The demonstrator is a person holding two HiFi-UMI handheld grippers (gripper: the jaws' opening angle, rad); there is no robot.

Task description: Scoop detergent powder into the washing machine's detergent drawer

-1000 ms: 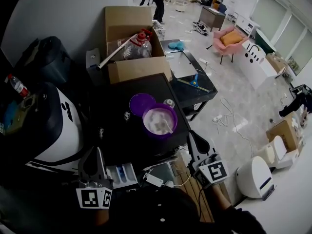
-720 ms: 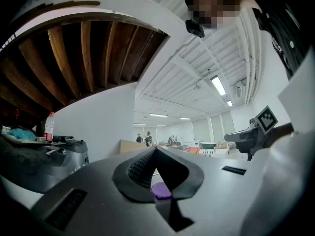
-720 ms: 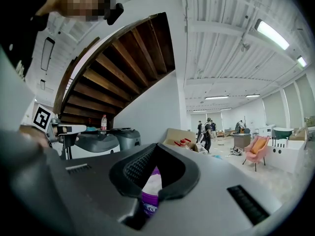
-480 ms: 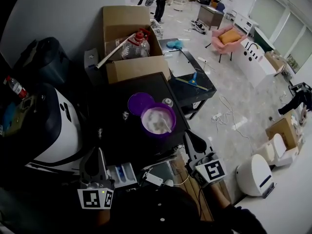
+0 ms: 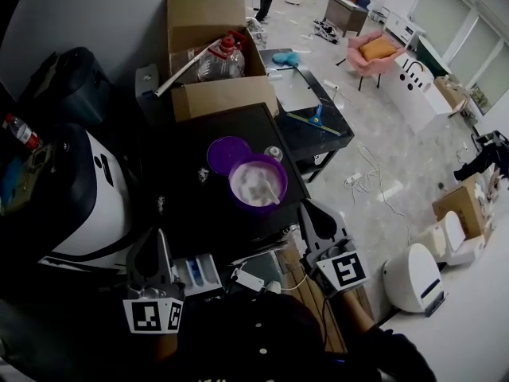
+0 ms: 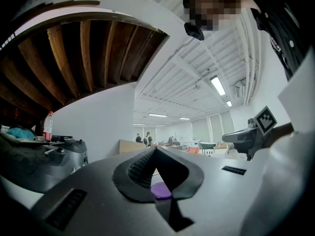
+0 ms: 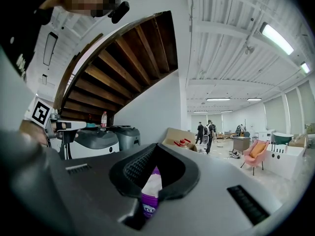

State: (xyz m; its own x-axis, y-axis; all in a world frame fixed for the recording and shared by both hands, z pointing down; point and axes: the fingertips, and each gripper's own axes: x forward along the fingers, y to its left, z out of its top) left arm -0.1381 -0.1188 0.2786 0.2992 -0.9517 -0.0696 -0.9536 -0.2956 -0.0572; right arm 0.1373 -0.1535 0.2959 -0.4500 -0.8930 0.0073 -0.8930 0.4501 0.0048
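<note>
In the head view a purple tub (image 5: 258,183) of white detergent powder stands open on the black table (image 5: 191,213), a pale scoop (image 5: 273,195) lying in the powder. Its purple lid (image 5: 227,154) lies just behind it. The washing machine's detergent drawer (image 5: 199,274) is pulled out at the lower left. My left gripper (image 5: 154,239) hovers beside the drawer, jaws shut and empty. My right gripper (image 5: 309,212) sits at the table's near right corner, short of the tub, shut on nothing. The tub (image 7: 149,196) shows past the right gripper's jaws, the lid (image 6: 160,191) past the left gripper's.
A white washing machine (image 5: 87,205) stands at the left with a dark bag (image 5: 67,86) behind it. An open cardboard box (image 5: 215,62) with bottles sits behind the table. A glass table (image 5: 306,114) is at the right. Cables (image 5: 254,281) lie near the drawer.
Both grippers stay shut and nearly where they were. The head view has shifted slightly, and the right gripper has edged a little toward the tub.
</note>
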